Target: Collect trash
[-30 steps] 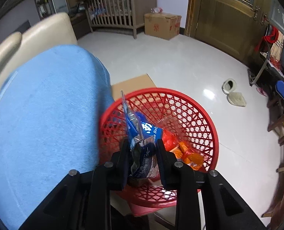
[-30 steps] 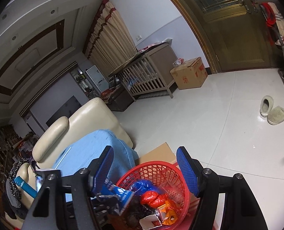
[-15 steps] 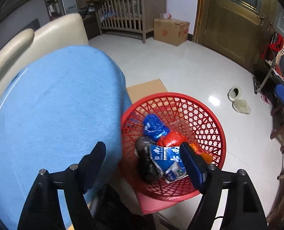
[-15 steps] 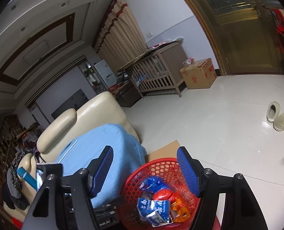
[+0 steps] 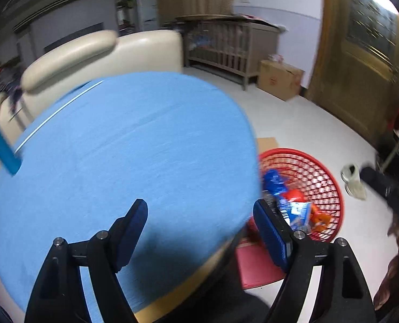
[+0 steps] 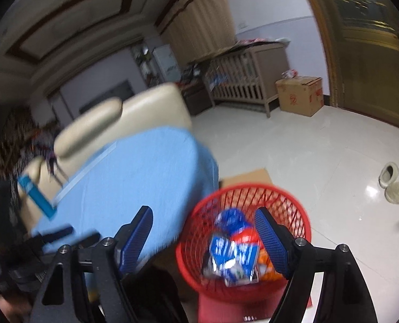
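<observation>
Red basket [image 6: 243, 245] holds wrappers [image 6: 233, 255]; left gripper [image 5: 200, 228] and right gripper [image 6: 203, 235] jaws spread, empty. Likely between pickups; next, find trash on blue worktop [image 5: 124, 156].

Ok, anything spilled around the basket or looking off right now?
Nothing stands out. The wrappers sit inside the red basket, none visible on the floor around it. The basket stands upright beside the blue-covered table. Both views are motion-blurred, so small scraps could be missed.

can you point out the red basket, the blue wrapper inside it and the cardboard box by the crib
red basket [image 6: 293, 202]: right wrist view, on its far mesh wall.
blue wrapper [image 6: 233, 251]: right wrist view, on its printed face.
cardboard box [image 6: 297, 98]: right wrist view, on its front side.
</observation>
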The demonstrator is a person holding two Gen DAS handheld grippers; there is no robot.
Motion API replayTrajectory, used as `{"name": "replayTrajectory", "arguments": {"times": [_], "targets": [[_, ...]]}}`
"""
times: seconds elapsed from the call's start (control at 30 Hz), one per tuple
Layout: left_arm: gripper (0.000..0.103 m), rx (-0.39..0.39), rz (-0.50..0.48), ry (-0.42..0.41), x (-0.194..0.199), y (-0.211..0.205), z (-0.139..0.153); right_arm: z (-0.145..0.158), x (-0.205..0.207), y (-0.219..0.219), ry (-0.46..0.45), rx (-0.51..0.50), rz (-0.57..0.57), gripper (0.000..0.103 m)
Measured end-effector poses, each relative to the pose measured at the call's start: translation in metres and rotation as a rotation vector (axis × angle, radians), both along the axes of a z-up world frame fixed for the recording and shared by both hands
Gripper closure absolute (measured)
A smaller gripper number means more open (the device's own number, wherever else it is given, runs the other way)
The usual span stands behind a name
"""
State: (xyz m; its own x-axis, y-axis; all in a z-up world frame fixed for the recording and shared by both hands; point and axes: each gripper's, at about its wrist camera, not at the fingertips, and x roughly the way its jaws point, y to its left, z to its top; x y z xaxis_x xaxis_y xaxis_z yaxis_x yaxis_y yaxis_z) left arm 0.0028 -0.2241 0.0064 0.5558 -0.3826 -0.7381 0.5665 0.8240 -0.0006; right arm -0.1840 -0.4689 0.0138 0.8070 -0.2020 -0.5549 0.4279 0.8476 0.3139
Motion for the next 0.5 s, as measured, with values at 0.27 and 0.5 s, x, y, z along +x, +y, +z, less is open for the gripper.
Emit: {"name": "replayTrajectory", "arguments": {"times": [0.27, 0.5], "targets": [[0.022, -0.025, 0.157, 0.002, 0.011, 0.058, -0.014, -0.034, 0.014, 0.051, 0.206, -0.067, 0.129, 0.022], [0.022, -0.092, 0.209, 0.05, 0.016, 0.085, -0.021, -0.038, 0.023, 0.077, 0.267, -0.094, 0.168, 0.022]]}}
